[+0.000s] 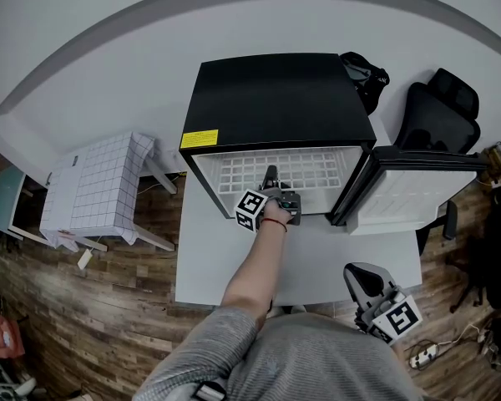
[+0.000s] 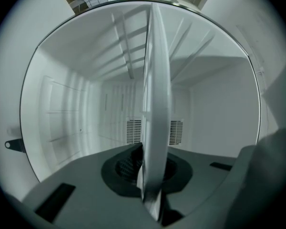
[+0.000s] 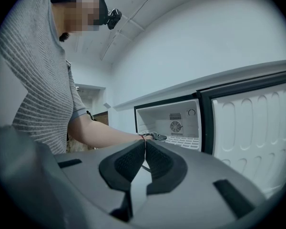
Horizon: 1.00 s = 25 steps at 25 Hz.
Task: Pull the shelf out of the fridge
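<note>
Evidently the pull is set up but hardly begun. One black fridge (image 1: 275, 90) stands on the white table (image 1: 317, 266) at twelve o'clock from the person. Its single door (image 1: 417, 190) is swung wide toward two o'clock, so the opening is free for the draw. One white grid shelf (image 1: 309, 172) lies in the cabinet, and by my reading nearly the whole travel is left.

The left gripper (image 1: 271, 180) reaches level into the opening, its jaws clamped on the shelf's front edge. In the left gripper view the shelf (image 2: 157, 104) runs as a thin white blade straight between the pads of the left gripper (image 2: 150, 175). That shows the tool is rolled on its side, which suits biting a flat thing edge-on. The grip sits near the middle of the edge, which should let the shelf slide out straight rather than skew.

The right gripper (image 1: 363, 276) hangs at four o'clock, close to the person's body and well apart from the fridge. In its own view the right gripper (image 3: 144, 151) has its jaws together on nothing. It is probably held back to leave room.

Counted: two grippers, one fridge, one door, one shelf in sight. Whether another shelf sits lower I cannot tell, the head view being so steep. One black chair (image 1: 438, 111) at one o'clock and one grid-patterned stand (image 1: 100, 186) at nine o'clock take no part.
</note>
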Tool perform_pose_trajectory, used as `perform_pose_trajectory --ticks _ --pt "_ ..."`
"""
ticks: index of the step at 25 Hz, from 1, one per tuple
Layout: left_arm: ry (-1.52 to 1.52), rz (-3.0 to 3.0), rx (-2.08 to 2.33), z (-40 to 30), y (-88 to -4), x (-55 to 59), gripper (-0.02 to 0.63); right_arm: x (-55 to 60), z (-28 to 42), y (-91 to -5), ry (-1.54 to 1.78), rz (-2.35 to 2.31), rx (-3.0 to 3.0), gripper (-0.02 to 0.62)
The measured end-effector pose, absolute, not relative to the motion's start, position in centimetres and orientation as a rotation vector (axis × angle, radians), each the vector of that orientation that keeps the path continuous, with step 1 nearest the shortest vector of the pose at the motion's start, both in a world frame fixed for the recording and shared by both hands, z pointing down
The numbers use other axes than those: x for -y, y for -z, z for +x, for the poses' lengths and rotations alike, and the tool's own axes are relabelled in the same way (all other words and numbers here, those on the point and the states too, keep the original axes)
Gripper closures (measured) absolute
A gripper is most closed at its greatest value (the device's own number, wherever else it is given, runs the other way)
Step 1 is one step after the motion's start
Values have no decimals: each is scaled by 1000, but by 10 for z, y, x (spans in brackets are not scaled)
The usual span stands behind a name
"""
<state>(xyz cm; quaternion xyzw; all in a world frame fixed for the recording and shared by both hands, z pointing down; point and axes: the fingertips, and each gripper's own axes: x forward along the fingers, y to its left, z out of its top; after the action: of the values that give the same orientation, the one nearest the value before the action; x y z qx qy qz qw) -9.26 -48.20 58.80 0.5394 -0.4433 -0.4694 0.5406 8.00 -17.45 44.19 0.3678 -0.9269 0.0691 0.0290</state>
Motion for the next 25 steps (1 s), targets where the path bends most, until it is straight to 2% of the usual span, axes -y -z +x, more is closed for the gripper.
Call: perform_pose_trajectory --ticks 25 --pt "1123 1276 1045 -91 -588 448 569 167 75 -441 -205 1102 2883 581"
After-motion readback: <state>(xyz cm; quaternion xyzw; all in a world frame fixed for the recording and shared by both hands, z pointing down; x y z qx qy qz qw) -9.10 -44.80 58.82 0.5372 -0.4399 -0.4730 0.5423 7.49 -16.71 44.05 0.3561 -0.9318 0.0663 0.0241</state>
